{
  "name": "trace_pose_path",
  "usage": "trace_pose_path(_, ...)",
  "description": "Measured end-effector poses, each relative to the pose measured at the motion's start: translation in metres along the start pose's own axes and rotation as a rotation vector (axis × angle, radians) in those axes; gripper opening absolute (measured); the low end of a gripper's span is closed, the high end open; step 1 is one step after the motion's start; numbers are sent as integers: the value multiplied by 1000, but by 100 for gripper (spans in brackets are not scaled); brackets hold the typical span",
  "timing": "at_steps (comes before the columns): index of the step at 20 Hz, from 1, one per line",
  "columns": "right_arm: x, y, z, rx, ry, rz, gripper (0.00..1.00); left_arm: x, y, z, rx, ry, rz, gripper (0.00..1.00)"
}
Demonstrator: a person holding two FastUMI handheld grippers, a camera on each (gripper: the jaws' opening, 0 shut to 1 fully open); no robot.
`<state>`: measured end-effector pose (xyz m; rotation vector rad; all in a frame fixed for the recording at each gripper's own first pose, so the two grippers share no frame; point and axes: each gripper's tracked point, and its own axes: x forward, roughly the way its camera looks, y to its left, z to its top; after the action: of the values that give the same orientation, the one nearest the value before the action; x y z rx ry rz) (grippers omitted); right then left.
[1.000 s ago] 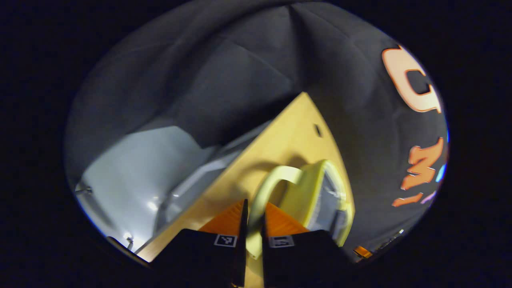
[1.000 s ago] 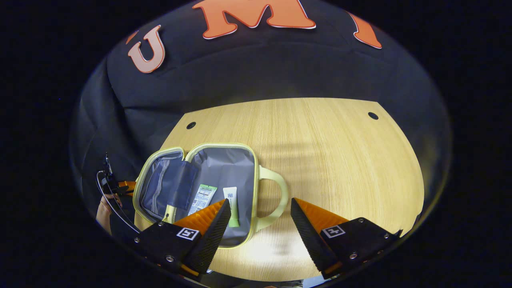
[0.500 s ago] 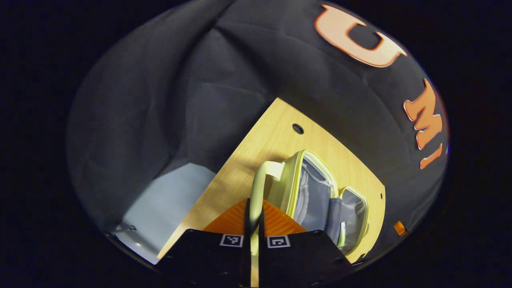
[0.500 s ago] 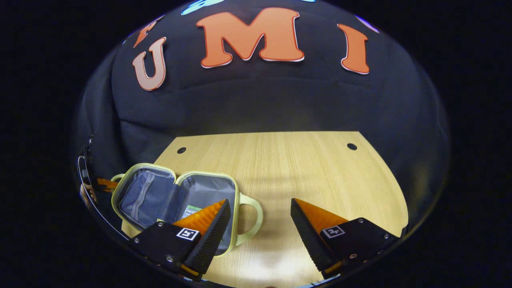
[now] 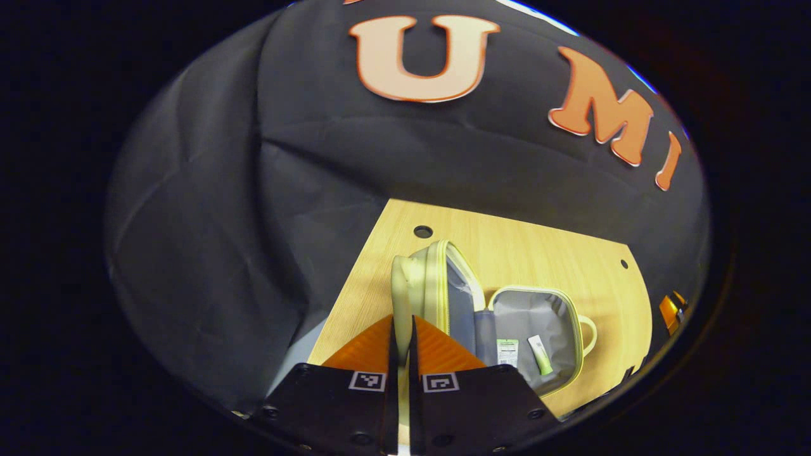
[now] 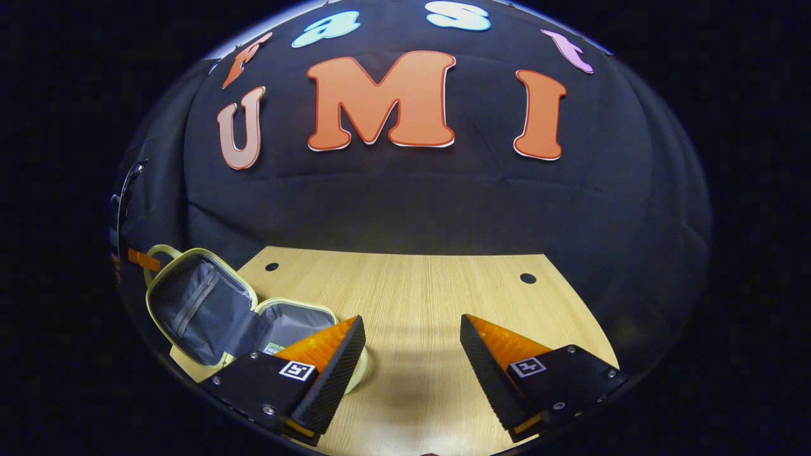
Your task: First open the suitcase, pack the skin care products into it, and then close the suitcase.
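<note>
A pale yellow-green suitcase [image 5: 437, 278] lies open on the wooden table [image 5: 538, 253]. My left gripper [image 5: 400, 320] is shut on the lid's handle [image 5: 400, 288] and holds the lid up on edge. The grey-lined base half [image 5: 538, 313] lies flat, with a white tube with a green label [image 5: 507, 351] and a green-tipped tube [image 5: 540, 354] inside. In the right gripper view the raised lid [image 6: 196, 307] and base [image 6: 294, 316] sit at the lower left. My right gripper [image 6: 412, 323] is open above the bare table, to the right of the suitcase.
The table [image 6: 431, 297] has small round holes [image 6: 528, 278] near its far corners. The black cloth wall stands right behind its far edge. The right gripper [image 5: 670, 310] shows small at the right edge of the left gripper view.
My left gripper has swung the lid up by its handle from nearly flat to standing on edge. The right gripper has drawn back and tilted up, still open.
</note>
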<state>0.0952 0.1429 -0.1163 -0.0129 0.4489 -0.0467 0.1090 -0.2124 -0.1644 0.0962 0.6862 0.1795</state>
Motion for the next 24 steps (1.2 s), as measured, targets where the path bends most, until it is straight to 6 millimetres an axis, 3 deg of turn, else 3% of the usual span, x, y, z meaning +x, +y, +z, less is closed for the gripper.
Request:
trace_pose_path(7, -12, -61, 7, 1, -54, 14, 96, -33, -110, 19, 246, -42, 58, 7)
trace_pose_path(13, -29, -103, -4, 2, -56, 22, 96, -31, -205, 12, 363, -54, 62, 7)
trace_pose_path(17, -35, -130, -9, 13, -57, 2, 96, -17, -276, -11, 473, -27, 12, 7)
trace_pose_path(21, -40, -153, -14, 19, -58, -26, 96, 2, -344, -54, 515, 46, -103, 7)
trace_pose_path(24, -43, -164, -21, 29, -47, -41, 96, 26, -367, -88, 558, 105, -136, 8)
